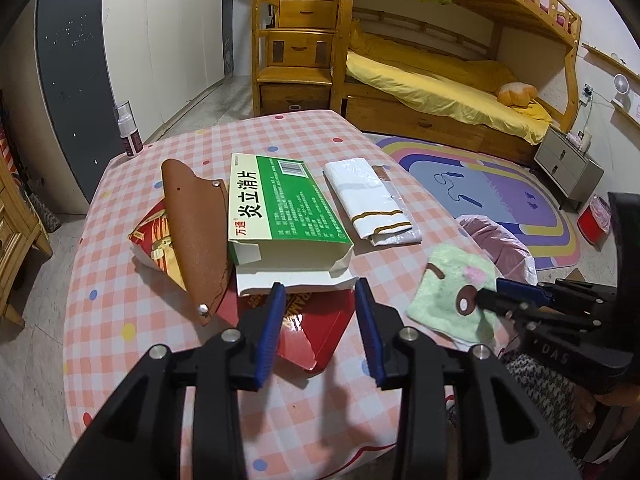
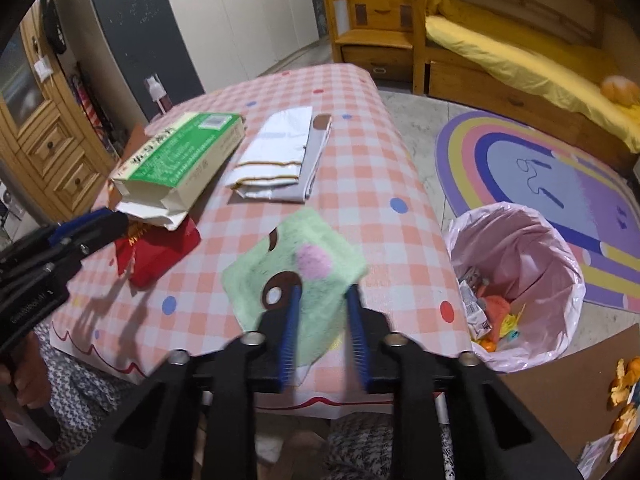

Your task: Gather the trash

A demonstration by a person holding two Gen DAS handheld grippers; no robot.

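Your left claw [image 1: 320, 285] is released, jaws apart and hanging right over the red packet [image 1: 316, 328]. Nothing is pinched yet. That looks like the setup for grabbing it, since it's the nearest bit of trash and half tucked under the open green medicine box [image 1: 280, 208] at 12 o'clock from it.

Your right claw [image 2: 323, 289] looks clenched on the near edge of the green cloth [image 2: 312, 240]. That view is smeared though, so I can't tell how much cloth is between the pads. My guess is you're holding it to get it out of the way, not to bin it.

The bin [image 2: 532, 248] with the pink liner sits on the floor at 3 o'clock off the tabletop [image 1: 280, 420], already part full, so drops are a short swing.

Hard to read:
- A brown leather sheath [image 1: 196, 232] covers most of the snack bag [image 1: 154, 240].
- I can't tell if the white folded bag [image 1: 368, 200] is trash.
- The bin is mostly cut off in the left view.
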